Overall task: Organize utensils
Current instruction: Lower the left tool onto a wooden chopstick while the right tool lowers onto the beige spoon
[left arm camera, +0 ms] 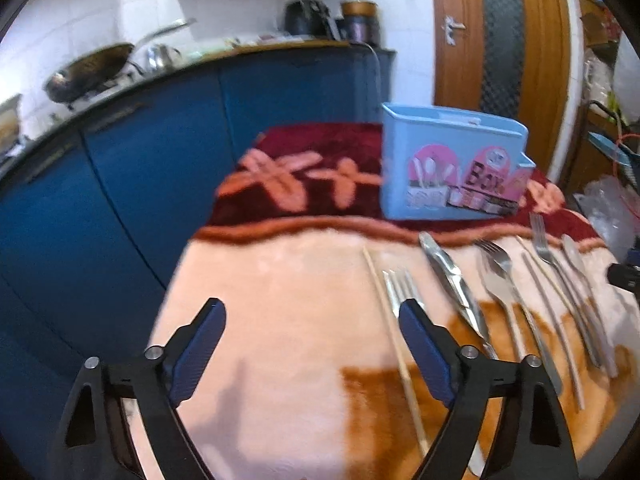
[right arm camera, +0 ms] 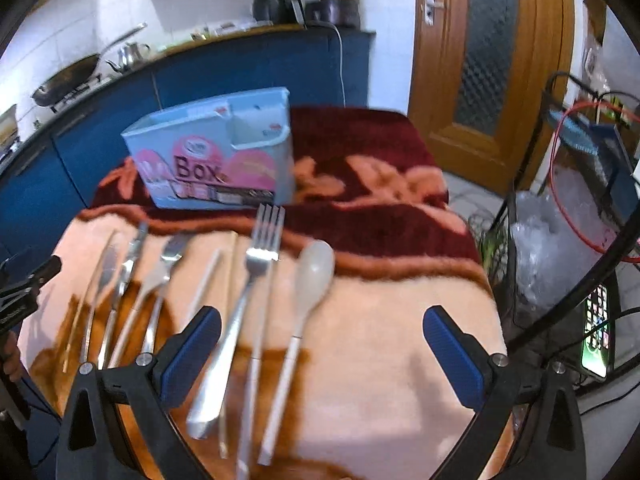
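A light blue utensil box (left arm camera: 452, 164) with a pink "BOX" label stands on the dark red far part of the blanket; it also shows in the right wrist view (right arm camera: 212, 160). Several utensils lie in a row in front of it: a chopstick (left arm camera: 394, 336), a fork (left arm camera: 400, 284), a knife (left arm camera: 454, 280), more forks and knives (left arm camera: 548, 280). The right wrist view shows a large fork (right arm camera: 248, 300) and a pale spoon (right arm camera: 308, 292). My left gripper (left arm camera: 312, 344) is open and empty, left of the row. My right gripper (right arm camera: 320, 348) is open and empty above the fork and spoon handles.
The table is covered by a peach, orange and dark red blanket (left arm camera: 280, 320). Blue kitchen cabinets (left arm camera: 120, 180) with a wok (left arm camera: 88, 72) run behind and to the left. A wooden door (right arm camera: 480, 60), a wire rack and a lit phone (right arm camera: 598, 332) are to the right.
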Tool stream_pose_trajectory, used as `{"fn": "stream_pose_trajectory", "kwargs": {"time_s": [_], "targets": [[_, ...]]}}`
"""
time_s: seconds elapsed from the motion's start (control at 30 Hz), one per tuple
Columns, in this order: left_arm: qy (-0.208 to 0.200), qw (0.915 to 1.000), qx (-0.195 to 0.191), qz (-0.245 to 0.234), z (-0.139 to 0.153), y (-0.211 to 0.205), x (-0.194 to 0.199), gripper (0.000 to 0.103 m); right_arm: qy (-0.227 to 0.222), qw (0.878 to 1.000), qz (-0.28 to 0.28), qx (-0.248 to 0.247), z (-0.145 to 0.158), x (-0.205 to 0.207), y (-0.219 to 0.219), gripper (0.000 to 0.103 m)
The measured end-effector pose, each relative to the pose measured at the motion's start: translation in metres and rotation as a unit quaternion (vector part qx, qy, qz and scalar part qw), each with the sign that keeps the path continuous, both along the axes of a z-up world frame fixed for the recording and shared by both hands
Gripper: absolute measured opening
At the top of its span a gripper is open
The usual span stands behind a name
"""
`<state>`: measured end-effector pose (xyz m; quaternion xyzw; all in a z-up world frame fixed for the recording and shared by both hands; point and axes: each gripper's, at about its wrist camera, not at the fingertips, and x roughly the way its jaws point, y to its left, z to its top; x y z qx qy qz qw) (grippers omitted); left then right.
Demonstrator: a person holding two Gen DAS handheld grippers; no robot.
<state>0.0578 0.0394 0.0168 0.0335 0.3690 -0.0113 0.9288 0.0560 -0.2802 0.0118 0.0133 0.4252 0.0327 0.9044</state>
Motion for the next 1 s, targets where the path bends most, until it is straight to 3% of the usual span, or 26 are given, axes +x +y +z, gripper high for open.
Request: {"fn": "stream_pose_trajectory", "kwargs": {"time_s": [0.07, 0.13, 0.2, 0.33, 0.47, 0.53, 0.6, 0.87, 1.0], "targets": [[0.026, 0.9995, 0.0, -0.017, -0.003, -0.004, 0.005, 0.077, 0.019, 1.0, 0.007, 0.001, -0.004, 0.005, 0.0, 0.096], [0.059, 0.9975, 0.015, -0.034, -0.009, -0.011, 0.01, 0.06, 0.026, 1.0, 0.012, 0.004, -0.006, 0.007, 0.001, 0.083], [0.081, 0.9954, 0.014, -0.05, -0.014, -0.016, 0.012, 0.048, 0.027, 1.0, 0.014, 0.007, -0.009, 0.006, 0.001, 0.08], [0.12, 0.9898, -0.013, -0.075, -0.024, -0.021, 0.015, 0.047, 0.049, 0.998, 0.026, 0.007, -0.016, 0.01, 0.004, 0.07], [0.133, 0.9874, -0.026, -0.083, -0.025, -0.022, 0.018, 0.046, 0.062, 0.997, 0.035, -0.007, -0.021, 0.012, 0.009, 0.065], [0.144, 0.9855, -0.025, -0.087, -0.027, -0.024, 0.021, 0.032, 0.069, 0.997, 0.04, -0.011, -0.025, 0.015, 0.012, 0.06], [0.157, 0.983, -0.029, -0.091, -0.029, -0.024, 0.025, 0.029, 0.079, 0.996, 0.04, -0.01, -0.029, 0.018, 0.013, 0.053], [0.196, 0.976, -0.018, -0.094, -0.029, -0.029, 0.046, 0.028, 0.098, 0.994, 0.041, -0.01, -0.03, 0.03, 0.016, 0.045], [0.213, 0.9718, -0.027, -0.098, -0.029, -0.029, 0.057, 0.027, 0.102, 0.994, 0.042, -0.003, -0.03, 0.037, 0.015, 0.034]]}}
